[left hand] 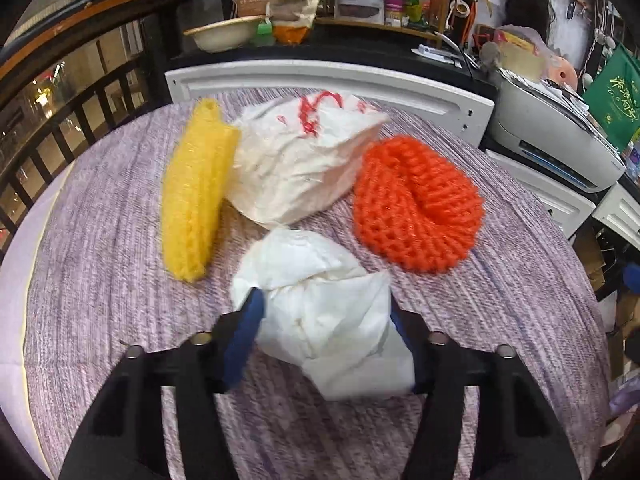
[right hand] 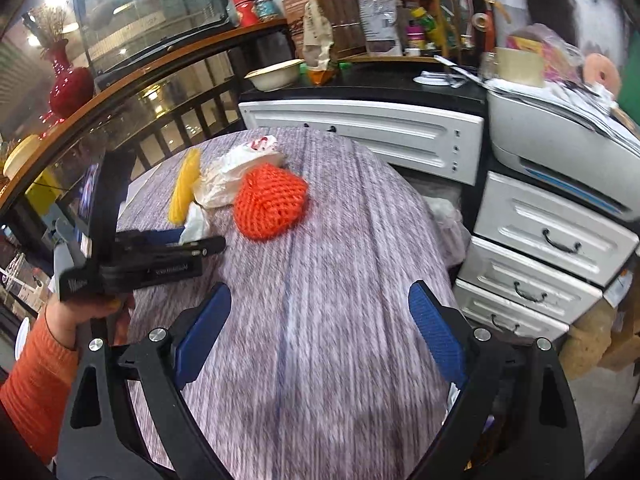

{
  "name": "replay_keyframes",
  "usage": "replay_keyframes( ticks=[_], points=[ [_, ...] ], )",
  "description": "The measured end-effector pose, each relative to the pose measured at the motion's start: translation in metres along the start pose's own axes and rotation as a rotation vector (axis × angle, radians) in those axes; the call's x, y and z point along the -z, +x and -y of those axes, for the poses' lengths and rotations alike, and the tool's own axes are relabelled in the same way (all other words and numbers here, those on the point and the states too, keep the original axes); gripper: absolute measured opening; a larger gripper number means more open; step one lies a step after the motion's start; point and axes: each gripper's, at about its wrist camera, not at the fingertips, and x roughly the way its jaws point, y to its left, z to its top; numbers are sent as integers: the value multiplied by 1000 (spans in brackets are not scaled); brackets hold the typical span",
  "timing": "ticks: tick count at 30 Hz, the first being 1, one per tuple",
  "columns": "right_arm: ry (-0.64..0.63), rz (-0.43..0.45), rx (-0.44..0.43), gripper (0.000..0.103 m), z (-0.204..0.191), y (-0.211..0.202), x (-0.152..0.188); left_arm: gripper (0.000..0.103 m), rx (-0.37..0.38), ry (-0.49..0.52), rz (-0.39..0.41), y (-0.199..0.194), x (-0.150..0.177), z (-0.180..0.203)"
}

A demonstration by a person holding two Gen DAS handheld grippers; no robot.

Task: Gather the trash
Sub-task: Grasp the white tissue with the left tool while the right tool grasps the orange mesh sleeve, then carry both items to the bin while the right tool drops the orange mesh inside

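Observation:
On the purple striped tablecloth point(left hand: 100, 280) lie a yellow foam net point(left hand: 196, 196), a white plastic bag with red print point(left hand: 304, 160) and an orange foam net point(left hand: 416, 208). Nearer to me sits a crumpled white tissue point(left hand: 312, 256). My left gripper point(left hand: 324, 304) is shut on that tissue, with a blue pad pressed against each side of it. The right wrist view shows the left gripper point(right hand: 200, 238) from the side, the tissue point(right hand: 195, 222) sticking up between its fingers. My right gripper point(right hand: 320, 332) stands open over bare cloth, short of the orange net point(right hand: 268, 204).
A white headboard-like panel point(left hand: 332, 80) runs along the table's far edge. White drawer units point(right hand: 540, 248) and a printer point(right hand: 560, 144) stand to the right. A dark railing point(left hand: 60, 120) lies to the left. A hand in an orange sleeve point(right hand: 36, 380) holds the left gripper.

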Motion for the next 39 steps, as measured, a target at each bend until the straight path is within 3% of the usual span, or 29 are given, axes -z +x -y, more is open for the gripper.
replay_keyframes(
  ticks=[3,7,10,13,16,17,21,28,39],
  points=[
    [-38,-23,-17,89,-11,22,-17,23,21,-18,19,-8,5,-10],
    [-72,-76,-45,88,-26,59,-41,18,44,-46,51,-21,11,-20],
    [-103,-109,-37,78,-40,88,-58,18,48,-45,65,-31,14,-22],
    [-121,-146,-6,62,-48,116,-67,18,45,-36,89,-43,18,-21],
    [-115,-180,4,28,-48,134,-69,18,63,-42,96,-51,20,-21],
    [-116,-187,1,23,-49,136,-68,18,69,-45,99,-54,22,-21],
    [-155,-130,2,15,-56,121,-60,18,71,-43,113,-62,28,-21],
    [-190,-32,-16,15,-61,66,-37,18,77,-63,131,-76,42,-18],
    [-153,45,-71,15,-41,-26,20,18,113,-67,160,-113,83,11]
  ],
)
